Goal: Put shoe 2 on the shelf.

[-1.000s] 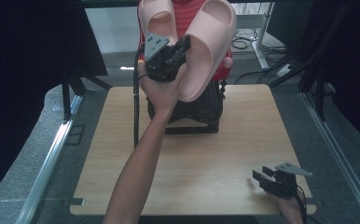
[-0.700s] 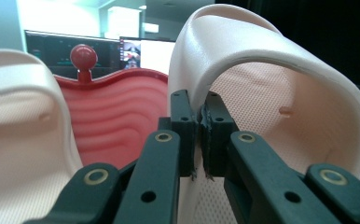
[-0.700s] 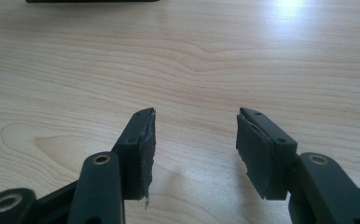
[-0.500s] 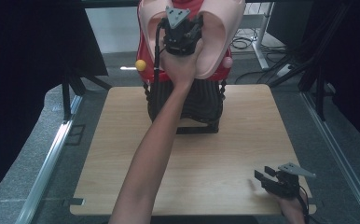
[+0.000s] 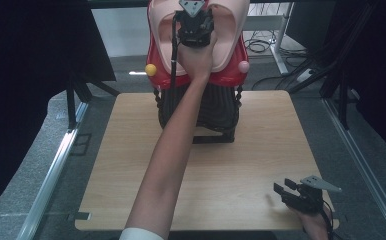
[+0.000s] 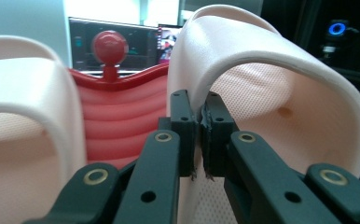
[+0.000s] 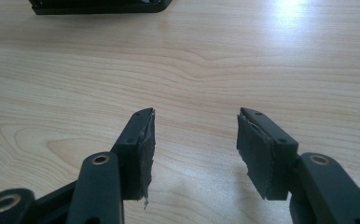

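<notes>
A light wooden table (image 5: pixel 131 165) carries a black ribbed stand (image 5: pixel 216 112) at twelve o'clock, at its far edge. The right gripper (image 5: pixel 287 189) rests at five o'clock, near the corner.

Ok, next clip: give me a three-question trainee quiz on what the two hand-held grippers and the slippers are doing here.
1. True or false: the left hand-held gripper is shut on the strap of a pink slipper.
2. Multiple choice: the right hand-held gripper is A) clamped on a slipper, B) open above bare wooden table, C) holding the red rack.
3. Fill in: in the high view, the slippers sit against a red rack at the table's ____ edge.

Key: 1 true; 2 B; 3 far.
</notes>
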`<control>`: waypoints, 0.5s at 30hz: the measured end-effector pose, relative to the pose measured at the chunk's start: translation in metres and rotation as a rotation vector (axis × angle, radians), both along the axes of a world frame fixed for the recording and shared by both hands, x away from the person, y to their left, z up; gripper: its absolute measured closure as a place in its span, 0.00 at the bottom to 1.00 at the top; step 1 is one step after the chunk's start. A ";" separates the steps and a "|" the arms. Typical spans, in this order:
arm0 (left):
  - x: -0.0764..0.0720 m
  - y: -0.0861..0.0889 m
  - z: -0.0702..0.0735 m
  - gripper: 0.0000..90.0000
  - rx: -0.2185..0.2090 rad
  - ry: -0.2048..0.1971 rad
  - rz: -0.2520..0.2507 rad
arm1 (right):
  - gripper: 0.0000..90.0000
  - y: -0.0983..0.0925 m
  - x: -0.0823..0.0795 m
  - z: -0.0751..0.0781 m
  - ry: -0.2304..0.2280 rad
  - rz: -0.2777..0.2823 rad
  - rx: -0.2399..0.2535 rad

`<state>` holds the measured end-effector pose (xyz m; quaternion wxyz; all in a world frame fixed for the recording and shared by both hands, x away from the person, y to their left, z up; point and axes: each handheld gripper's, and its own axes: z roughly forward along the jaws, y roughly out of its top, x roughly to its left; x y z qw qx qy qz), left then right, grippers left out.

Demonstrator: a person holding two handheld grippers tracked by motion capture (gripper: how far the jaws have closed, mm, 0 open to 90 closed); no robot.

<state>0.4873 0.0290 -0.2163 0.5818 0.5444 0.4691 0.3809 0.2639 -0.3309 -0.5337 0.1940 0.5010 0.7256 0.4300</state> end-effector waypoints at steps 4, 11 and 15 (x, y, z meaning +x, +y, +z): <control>0.005 -0.001 -0.003 0.94 0.015 0.008 0.007 | 0.52 0.002 0.000 0.000 0.000 0.004 -0.006; 0.010 -0.004 -0.008 0.94 0.018 0.019 0.028 | 0.52 0.001 -0.001 0.000 -0.003 -0.004 -0.005; 0.011 -0.004 -0.013 0.91 0.017 0.027 0.044 | 0.52 0.001 -0.001 0.000 -0.005 -0.002 -0.006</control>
